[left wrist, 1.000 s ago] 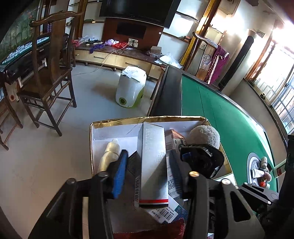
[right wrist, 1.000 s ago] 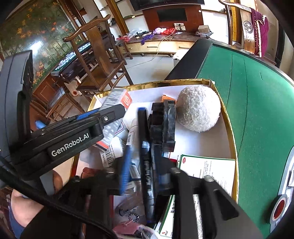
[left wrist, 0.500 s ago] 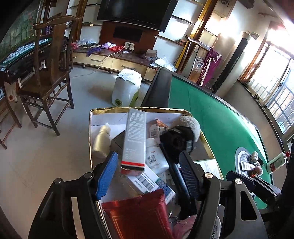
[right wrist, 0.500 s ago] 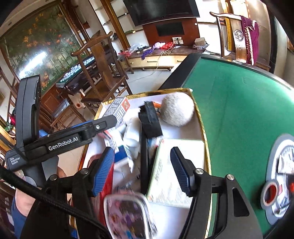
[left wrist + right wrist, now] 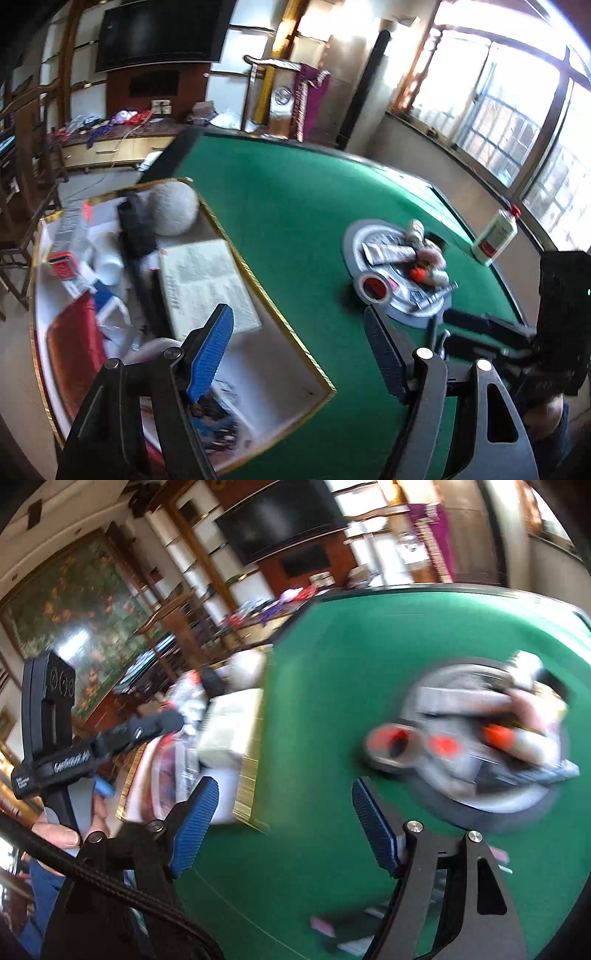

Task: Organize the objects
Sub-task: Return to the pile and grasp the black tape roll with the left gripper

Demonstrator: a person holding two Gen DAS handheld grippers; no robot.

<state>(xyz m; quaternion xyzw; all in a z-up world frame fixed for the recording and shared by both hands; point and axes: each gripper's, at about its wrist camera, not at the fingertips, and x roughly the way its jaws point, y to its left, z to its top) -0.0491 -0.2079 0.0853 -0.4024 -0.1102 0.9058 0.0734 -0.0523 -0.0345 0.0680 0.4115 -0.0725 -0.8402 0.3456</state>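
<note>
Left wrist: left gripper (image 5: 299, 354) fingers opening, empty, over gold-rimmed box (image 5: 258, 291) corner on green counter (image 5: 295, 221). Right gripper (image 5: 284, 825) fingers opening, empty, near cluttered round tray (image 5: 480, 805).

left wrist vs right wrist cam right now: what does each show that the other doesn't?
Left wrist only: the white bottle with a red cap at the table's far edge, the windows, the red pouch in the box, and the left gripper, jaws opening, nothing between them.
Right wrist only: the hand on the left gripper's handle, the flower painting, and the right gripper, jaws opening, empty.
Both: the green table, the gold-edged box, the white fuzzy ball, the round grey tray of small items, and the TV.
</note>
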